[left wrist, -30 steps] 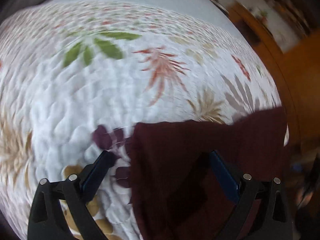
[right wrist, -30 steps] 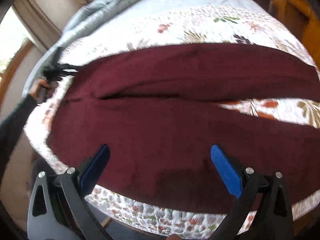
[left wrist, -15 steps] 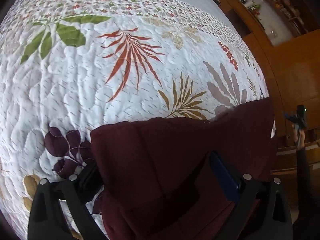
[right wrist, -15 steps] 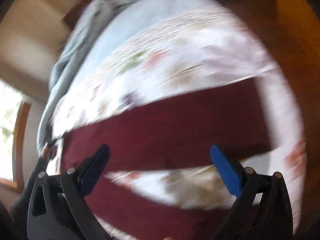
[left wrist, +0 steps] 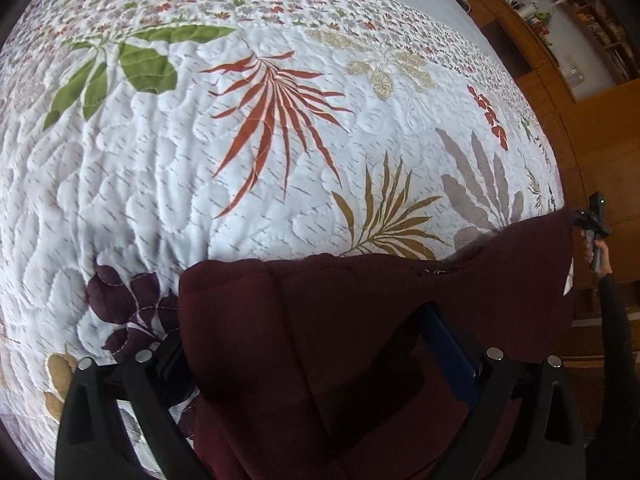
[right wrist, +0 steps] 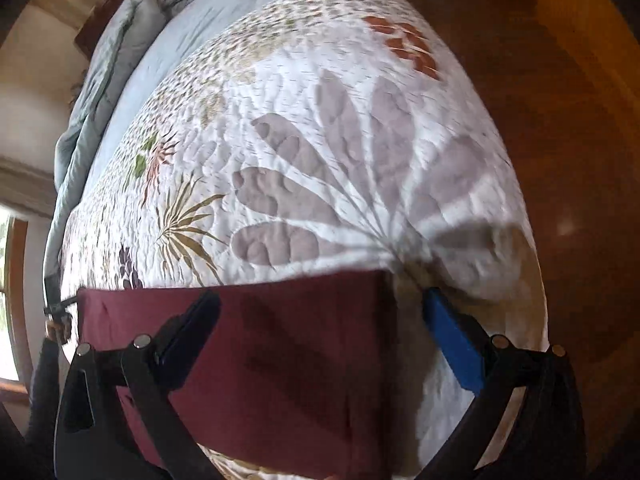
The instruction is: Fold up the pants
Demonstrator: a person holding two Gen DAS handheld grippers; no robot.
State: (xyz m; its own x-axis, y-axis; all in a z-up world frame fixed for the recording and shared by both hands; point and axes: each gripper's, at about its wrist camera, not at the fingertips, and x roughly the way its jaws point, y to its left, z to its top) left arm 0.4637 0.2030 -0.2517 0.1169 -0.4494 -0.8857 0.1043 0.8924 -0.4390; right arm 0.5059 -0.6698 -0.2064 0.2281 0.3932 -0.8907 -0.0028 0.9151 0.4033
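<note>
Dark maroon pants (left wrist: 360,340) lie across a white quilted bedspread with a leaf print (left wrist: 240,160). In the left wrist view my left gripper (left wrist: 300,324) is open low over one end of the pants; the cloth's corner lies between its fingers and covers part of the left finger (left wrist: 172,360). In the right wrist view the other end of the pants (right wrist: 288,360) shows its straight edge. My right gripper (right wrist: 320,294) is open over that edge, with its left finger above the cloth and its blue pad (right wrist: 452,344) over bare quilt beside it.
A hand holds the right gripper (left wrist: 592,220) at the bed's far right edge. Wooden furniture and shelves (left wrist: 560,60) stand beyond the bed. A grey-blue duvet (right wrist: 120,60) is bunched at the head of the bed, and a window (right wrist: 12,300) is at the left.
The left gripper has come in over the pants' end, so the cloth now fills the gap between its fingers. The right gripper swung from mid-pants to the leg's end edge.
</note>
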